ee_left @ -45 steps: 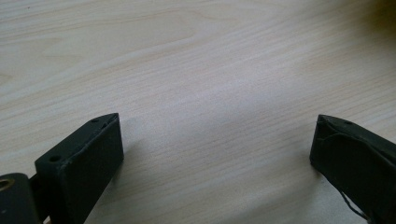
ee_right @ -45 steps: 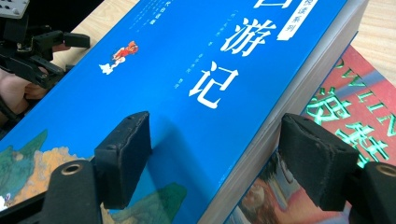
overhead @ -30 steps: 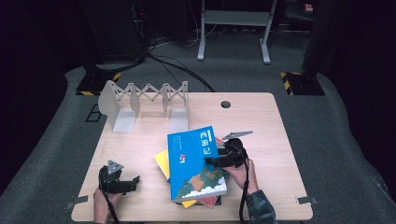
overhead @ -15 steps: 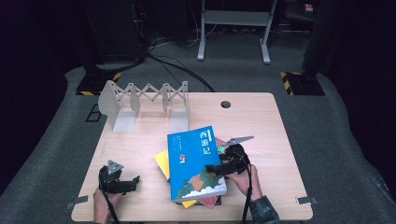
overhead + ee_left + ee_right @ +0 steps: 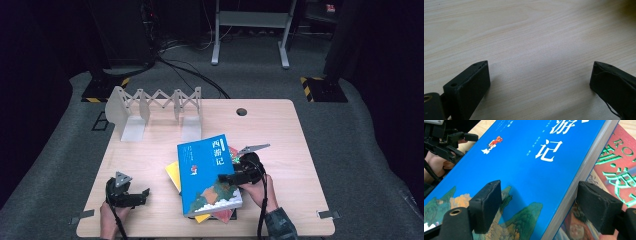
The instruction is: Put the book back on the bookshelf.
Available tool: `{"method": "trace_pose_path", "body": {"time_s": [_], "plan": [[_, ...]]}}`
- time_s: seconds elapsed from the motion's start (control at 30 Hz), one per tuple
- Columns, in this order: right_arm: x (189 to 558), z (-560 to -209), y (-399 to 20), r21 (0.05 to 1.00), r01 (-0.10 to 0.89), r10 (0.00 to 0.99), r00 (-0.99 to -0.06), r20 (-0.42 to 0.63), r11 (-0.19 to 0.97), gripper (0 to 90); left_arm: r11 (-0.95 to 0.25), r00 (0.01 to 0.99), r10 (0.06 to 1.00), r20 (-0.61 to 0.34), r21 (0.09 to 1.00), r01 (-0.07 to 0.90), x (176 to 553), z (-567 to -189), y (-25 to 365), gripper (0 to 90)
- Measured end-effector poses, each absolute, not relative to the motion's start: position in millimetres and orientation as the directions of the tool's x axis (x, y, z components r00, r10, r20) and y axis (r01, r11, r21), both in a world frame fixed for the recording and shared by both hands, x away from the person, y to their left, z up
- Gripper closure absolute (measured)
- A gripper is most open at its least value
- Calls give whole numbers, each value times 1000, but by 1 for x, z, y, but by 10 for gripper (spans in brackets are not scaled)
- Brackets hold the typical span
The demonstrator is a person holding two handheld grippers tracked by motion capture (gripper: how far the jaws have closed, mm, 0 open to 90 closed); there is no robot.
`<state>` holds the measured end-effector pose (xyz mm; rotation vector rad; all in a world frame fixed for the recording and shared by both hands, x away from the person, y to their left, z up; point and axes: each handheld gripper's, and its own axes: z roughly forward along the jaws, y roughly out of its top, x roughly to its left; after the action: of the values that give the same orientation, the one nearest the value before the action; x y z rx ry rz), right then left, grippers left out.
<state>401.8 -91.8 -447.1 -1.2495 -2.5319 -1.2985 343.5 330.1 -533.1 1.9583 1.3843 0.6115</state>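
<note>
A blue book (image 5: pixel 207 175) with white Chinese characters lies on top of a small stack near the table's front. A yellow book (image 5: pixel 173 172) and a red book (image 5: pixel 226 216) lie under it. My right gripper (image 5: pixel 225 179) reaches in from the right and is shut on the blue book's (image 5: pixel 529 157) right edge. In the right gripper view (image 5: pixel 539 192), one jaw lies on the cover and the other sits under the page edge, over the red book (image 5: pixel 616 162). My left gripper (image 5: pixel 144 195) rests open on bare wood at the front left, with nothing between its jaws (image 5: pixel 539 72).
A white folding book rack (image 5: pixel 150 107) stands at the table's back left. The wooden table (image 5: pixel 280 135) has a cable hole at the back centre. Dark floor, cables and a metal stand lie beyond the far edge.
</note>
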Motion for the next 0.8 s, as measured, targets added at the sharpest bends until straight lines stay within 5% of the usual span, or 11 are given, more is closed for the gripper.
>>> {"method": "trace_pose_path", "body": {"time_s": [0.6,0.8], "plan": [[392,-443,-95,688,623,656,-701,280,372,121,-215,300,954,0,696,685,354,-527,330,28],[377,-440,-103,698,608,645,-714,273,378,119,-142,324,938,-124,715,684,363,-506,331,11]]}}
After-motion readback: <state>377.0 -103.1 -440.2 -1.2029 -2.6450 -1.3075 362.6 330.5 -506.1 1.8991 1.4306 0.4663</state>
